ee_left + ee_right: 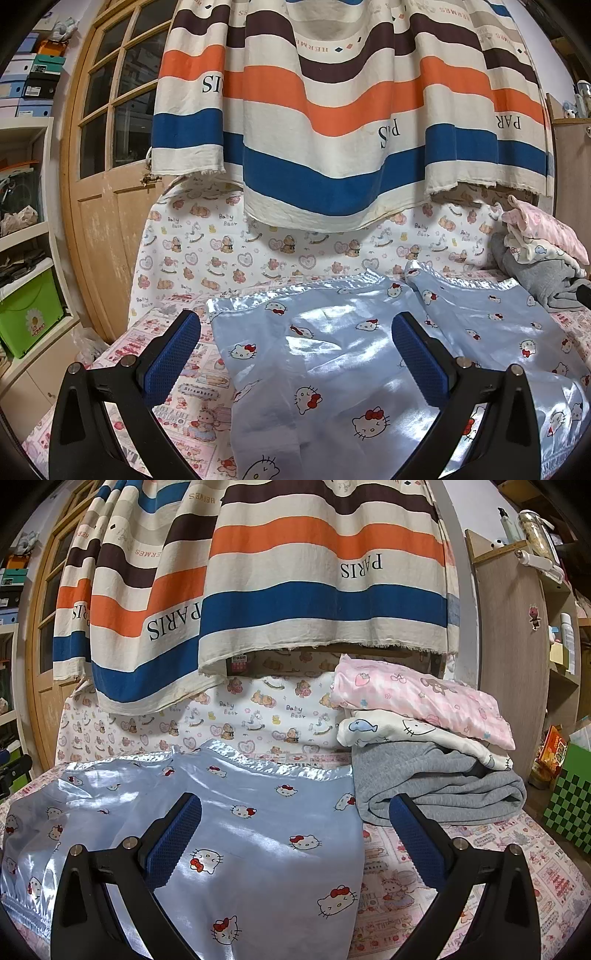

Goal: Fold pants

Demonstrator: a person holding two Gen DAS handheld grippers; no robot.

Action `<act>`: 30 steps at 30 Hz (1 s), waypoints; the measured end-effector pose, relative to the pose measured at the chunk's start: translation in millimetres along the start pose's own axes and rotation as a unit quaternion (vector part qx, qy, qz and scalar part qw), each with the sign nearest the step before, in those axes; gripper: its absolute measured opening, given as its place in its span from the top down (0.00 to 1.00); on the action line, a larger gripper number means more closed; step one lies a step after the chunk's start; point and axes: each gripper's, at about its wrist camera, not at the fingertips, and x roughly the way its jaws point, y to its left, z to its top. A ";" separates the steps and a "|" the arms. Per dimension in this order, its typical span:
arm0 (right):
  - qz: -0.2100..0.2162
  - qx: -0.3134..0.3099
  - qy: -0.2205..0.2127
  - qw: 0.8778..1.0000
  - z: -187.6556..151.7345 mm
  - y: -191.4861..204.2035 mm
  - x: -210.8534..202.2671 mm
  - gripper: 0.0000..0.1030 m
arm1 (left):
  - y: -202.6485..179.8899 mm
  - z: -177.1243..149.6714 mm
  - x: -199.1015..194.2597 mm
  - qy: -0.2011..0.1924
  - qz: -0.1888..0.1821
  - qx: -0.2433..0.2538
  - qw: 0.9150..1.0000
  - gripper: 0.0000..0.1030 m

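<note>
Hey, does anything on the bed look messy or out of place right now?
Nothing is spilled or damaged. The blue satin pants lie spread flat, lightly wrinkled and not yet folded. Beside them the stack of folded clothes looks tidy. Both grippers, left and right, hover open.

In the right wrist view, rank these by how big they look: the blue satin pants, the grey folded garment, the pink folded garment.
1. Blue satin pants, clearly largest.
2. Grey folded garment.
3. Pink folded garment. It sits further back on the stack, so its place against the grey one is unsure.

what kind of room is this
Probably a home bedroom or storage room. Light blue satin pants lie on a cartoon-print bed sheet, beside a stack of folded clothes, with a striped curtain behind and cluttered shelves to the side.
</note>
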 end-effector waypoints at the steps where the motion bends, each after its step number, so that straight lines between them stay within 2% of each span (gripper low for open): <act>1: 0.000 0.000 0.000 1.000 0.1 -0.1 0.0 0.01 | -0.3 0.5 0.7 0.000 0.000 0.000 1.000 0.00; 30: -0.002 0.000 0.011 1.000 -0.2 3.7 3.2 0.01 | 0.6 1.8 0.5 0.001 -0.003 0.003 1.000 0.00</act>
